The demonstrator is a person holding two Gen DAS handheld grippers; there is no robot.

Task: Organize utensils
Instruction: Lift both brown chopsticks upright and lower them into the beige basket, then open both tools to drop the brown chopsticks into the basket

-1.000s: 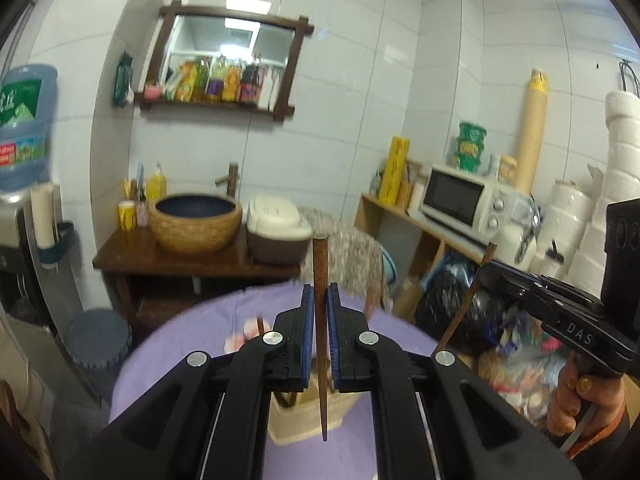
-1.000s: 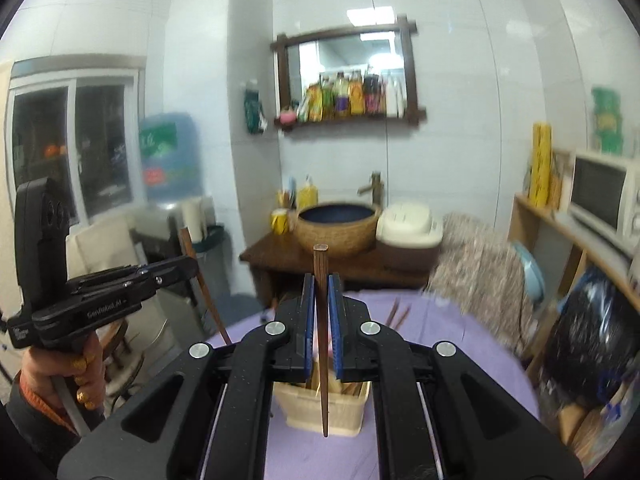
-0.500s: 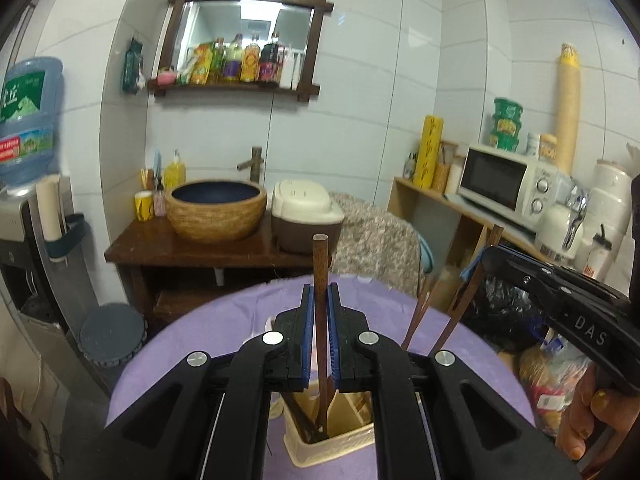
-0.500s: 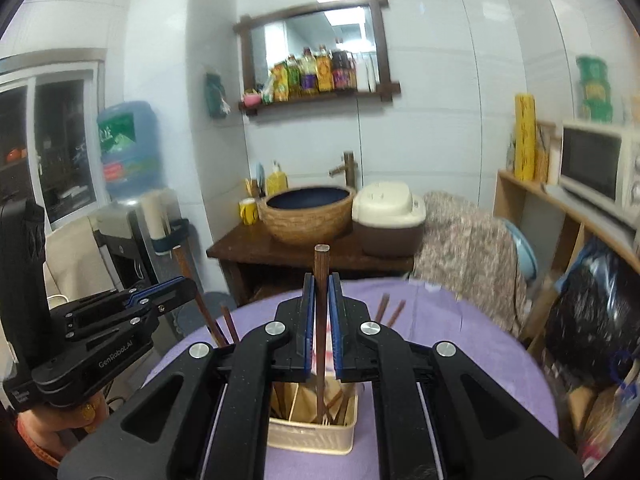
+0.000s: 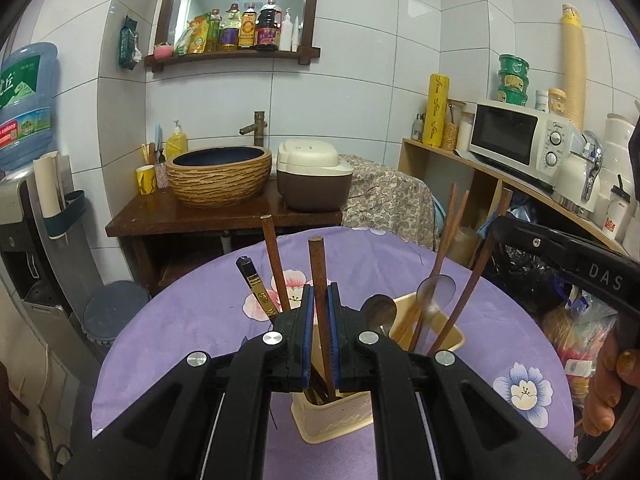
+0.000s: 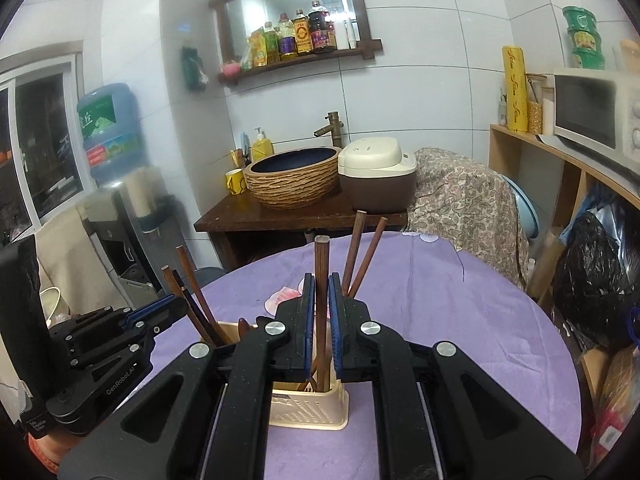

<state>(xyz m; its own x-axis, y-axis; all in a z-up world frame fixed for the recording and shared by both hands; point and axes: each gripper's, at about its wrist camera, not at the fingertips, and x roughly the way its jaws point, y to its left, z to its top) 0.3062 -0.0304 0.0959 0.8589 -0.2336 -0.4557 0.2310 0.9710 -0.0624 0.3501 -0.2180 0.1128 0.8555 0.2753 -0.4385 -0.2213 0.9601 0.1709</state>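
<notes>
Chopsticks: left fingers (image 5: 320,312) and right fingers (image 6: 321,308) each clamped one over the crowded holder (image 5: 340,412); tips could snag neighbours, tipping it

Two wrist fisheyes, close over the utensil holder (image 5: 340,408), tilted slightly down.
Left view looks along its fingers (image 5: 307,332), right view likewise; both share holder (image 6: 308,404), worktop (image 6: 440,320), basin (image 5: 219,176) beyond.
</notes>
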